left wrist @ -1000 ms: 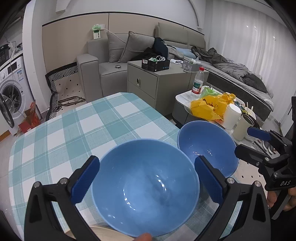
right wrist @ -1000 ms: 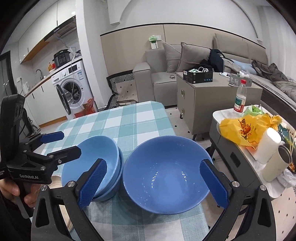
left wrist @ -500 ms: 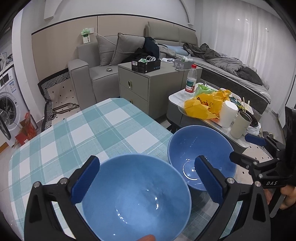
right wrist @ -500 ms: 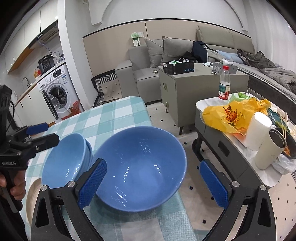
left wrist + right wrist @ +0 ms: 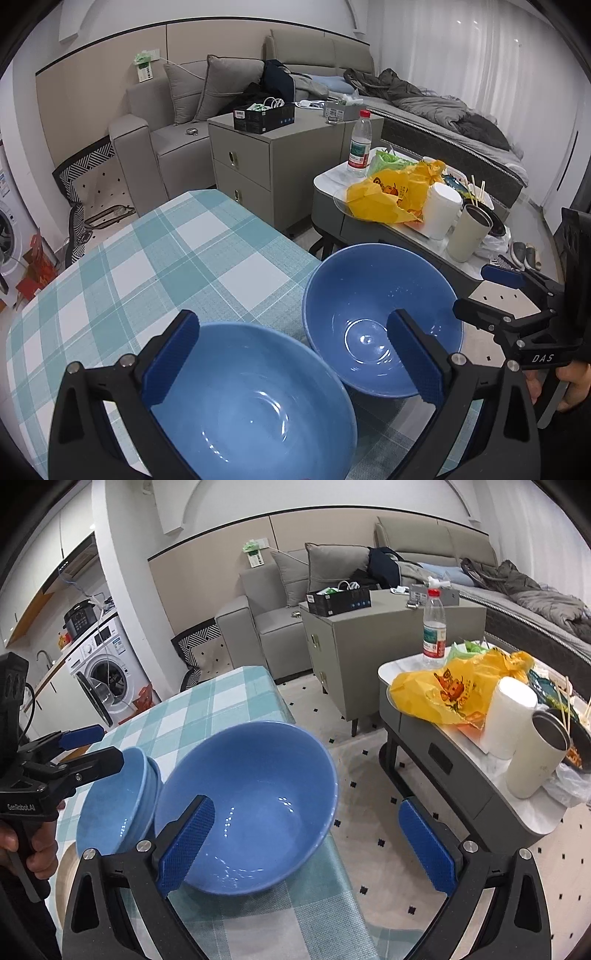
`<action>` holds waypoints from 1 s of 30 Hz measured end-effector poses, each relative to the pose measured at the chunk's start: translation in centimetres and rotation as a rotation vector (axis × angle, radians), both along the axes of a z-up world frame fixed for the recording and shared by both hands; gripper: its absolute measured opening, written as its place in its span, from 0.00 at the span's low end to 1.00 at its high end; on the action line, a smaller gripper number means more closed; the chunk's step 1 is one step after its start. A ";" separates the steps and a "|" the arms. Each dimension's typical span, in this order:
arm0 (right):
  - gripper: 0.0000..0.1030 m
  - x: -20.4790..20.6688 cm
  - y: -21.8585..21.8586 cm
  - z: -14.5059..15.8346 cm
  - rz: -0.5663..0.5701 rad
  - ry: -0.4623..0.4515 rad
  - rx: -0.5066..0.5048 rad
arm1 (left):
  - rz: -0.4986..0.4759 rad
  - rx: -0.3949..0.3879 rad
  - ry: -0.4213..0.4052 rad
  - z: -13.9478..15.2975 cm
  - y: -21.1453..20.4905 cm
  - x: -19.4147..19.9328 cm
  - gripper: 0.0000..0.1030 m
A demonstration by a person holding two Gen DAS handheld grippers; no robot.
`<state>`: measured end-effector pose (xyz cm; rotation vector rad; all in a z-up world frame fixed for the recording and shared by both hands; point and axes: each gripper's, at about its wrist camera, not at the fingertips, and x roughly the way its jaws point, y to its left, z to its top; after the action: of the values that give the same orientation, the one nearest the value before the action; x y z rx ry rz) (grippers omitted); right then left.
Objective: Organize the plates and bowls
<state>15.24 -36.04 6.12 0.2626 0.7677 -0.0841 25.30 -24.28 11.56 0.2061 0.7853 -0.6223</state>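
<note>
Glossy blue glaze covers every bowl on the desk [image 5: 177,258], which wears a teal-and-white checked cloth. Taking the large bowl [image 5: 247,805] at the desk's right edge as the landmark: to its left sits a stack of paler blue bowls [image 5: 114,805], nested one inside another and touching or nearly touching its rim. In the left wrist view the top bowl of that stack lies under the left gripper [image 5: 291,369], whose blue-padded fingers [image 5: 170,362] stand spread wide, grasping nothing. A pale cream plate rim [image 5: 64,871] peeks out left of the stack.

The large bowl itself is a deeper blue, smooth and shiny, with small highlights in its well; it is tilted, its right rim raised. The right gripper [image 5: 306,845] hovers at it with fingers splayed, the left finger [image 5: 184,842] over the bowl's near rim, the right one clear of it over the floor. Right of the landmark stands a low table [image 5: 424,716] with a yellow bag [image 5: 443,690].
</note>
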 end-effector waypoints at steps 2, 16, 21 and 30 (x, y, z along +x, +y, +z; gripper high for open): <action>0.99 0.0 -0.2 -0.2 0.003 0.008 0.003 | -0.008 0.009 -0.002 -0.1 -0.5 0.1 0.98; 0.81 0.5 1.0 -1.5 0.102 0.031 0.031 | -0.095 0.114 0.033 -2.3 -4.7 1.5 0.56; 0.77 0.8 1.1 -2.0 0.115 0.047 0.043 | -0.106 0.116 0.072 -3.2 -5.4 2.1 0.48; 0.70 0.9 1.1 -2.6 0.137 0.070 0.062 | -0.112 0.149 0.117 -4.5 -6.3 2.7 0.40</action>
<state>16.15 -34.93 3.56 0.2667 0.8570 0.0601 28.01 -30.61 7.08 0.3548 0.9388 -0.6865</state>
